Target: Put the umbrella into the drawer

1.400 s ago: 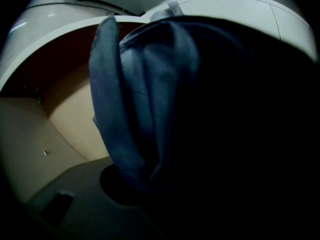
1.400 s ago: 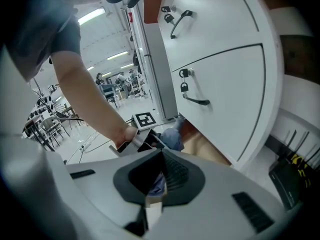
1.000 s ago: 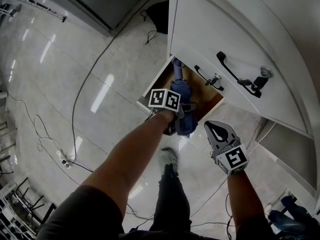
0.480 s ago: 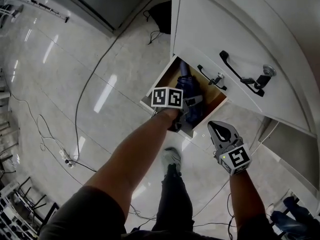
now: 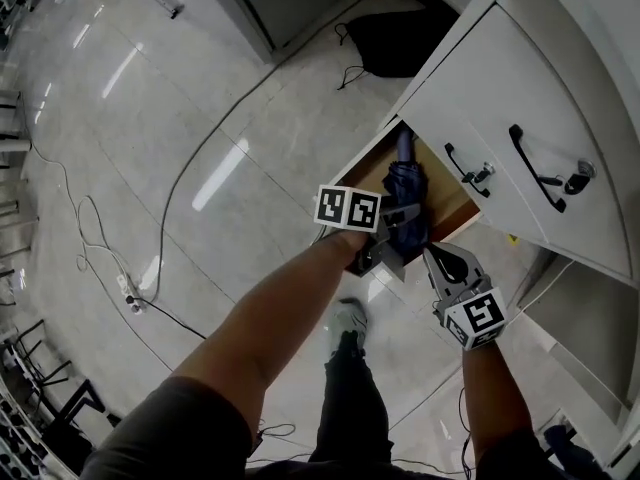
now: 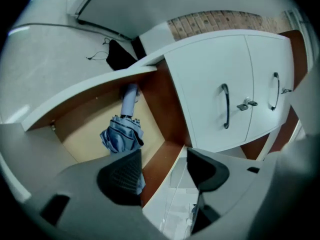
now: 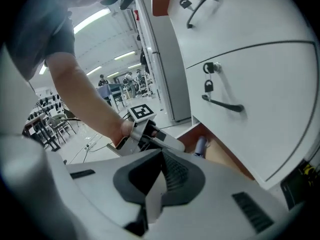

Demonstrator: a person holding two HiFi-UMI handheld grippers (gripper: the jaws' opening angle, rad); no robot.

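Note:
The folded blue umbrella (image 5: pixel 405 180) lies inside the open bottom drawer (image 5: pixel 366 174), handle end toward the back. My left gripper (image 5: pixel 395 236) hovers over the drawer's front edge, a little above the umbrella (image 6: pixel 121 133). Its jaws stand apart and are closing with nothing between them. The dark pads (image 6: pixel 123 176) frame only the drawer's brown wall (image 6: pixel 165 104) and the floor. My right gripper (image 5: pixel 431 252) hangs just right of the left one, shut and empty. Its view shows the meeting jaws (image 7: pixel 162 154), the left gripper's marker cube (image 7: pixel 142 111) and the umbrella's tip (image 7: pixel 200 145).
White cabinet doors (image 5: pixel 520 98) with black handles (image 5: pixel 535 168) rise above the drawer. A black bag (image 5: pixel 400 43) lies on the tiled floor behind it. A cable (image 5: pixel 190 168) and a power strip (image 5: pixel 128 290) run along the left. The person's shoe (image 5: pixel 348 320) stands below the grippers.
The left gripper has let go of the umbrella, which now rests in the drawer, and has lifted back from it. The right gripper has come closer to the left one.

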